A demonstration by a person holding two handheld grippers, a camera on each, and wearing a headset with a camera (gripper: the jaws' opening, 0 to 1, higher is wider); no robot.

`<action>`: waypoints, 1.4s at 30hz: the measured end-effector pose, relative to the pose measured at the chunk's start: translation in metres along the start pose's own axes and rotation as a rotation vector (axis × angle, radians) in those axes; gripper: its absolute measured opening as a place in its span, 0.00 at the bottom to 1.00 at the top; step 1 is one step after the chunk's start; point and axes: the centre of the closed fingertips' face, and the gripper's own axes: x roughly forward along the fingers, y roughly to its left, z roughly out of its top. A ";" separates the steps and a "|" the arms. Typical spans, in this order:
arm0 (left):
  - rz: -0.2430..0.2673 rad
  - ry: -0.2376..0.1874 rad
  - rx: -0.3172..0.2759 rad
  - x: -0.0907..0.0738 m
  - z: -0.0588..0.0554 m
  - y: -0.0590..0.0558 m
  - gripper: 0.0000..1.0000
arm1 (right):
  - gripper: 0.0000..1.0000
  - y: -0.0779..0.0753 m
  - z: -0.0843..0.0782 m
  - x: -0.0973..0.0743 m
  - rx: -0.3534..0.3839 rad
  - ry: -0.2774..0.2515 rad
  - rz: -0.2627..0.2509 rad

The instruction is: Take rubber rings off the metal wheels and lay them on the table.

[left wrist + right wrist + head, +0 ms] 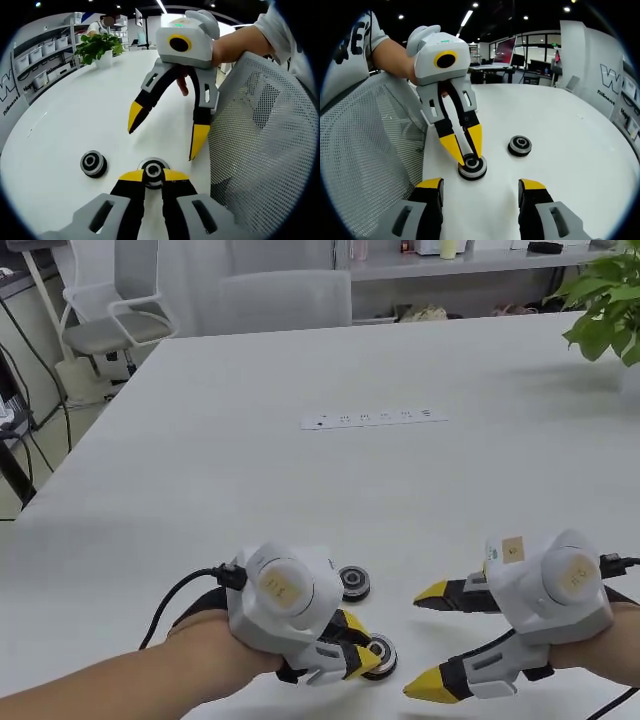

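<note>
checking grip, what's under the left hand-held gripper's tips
A metal wheel with its rubber ring on, flat on the table. The left hand-held gripper covers part of its top, hiding where it pinches.

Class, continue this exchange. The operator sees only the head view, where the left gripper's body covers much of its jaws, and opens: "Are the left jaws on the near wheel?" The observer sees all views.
Observer: Yes. In its own view the left gripper has yellow tips either side of the near wheel.
Operator: Is its rubber ring off?
Observer: No; the right gripper view shows the dark ring still around it.
Operator: Anything else nearby?
Observer: A grey mesh chair back, close by.
</note>
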 end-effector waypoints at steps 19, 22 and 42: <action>0.003 -0.004 0.000 0.000 0.000 -0.001 0.07 | 0.36 0.007 -0.001 0.019 0.012 0.008 0.061; 0.003 -0.004 0.001 0.000 -0.001 -0.001 0.07 | 0.35 0.007 0.002 0.022 0.032 0.003 0.073; 0.007 -0.008 -0.003 0.000 0.000 -0.001 0.06 | 0.20 0.012 -0.001 0.023 0.137 -0.022 0.101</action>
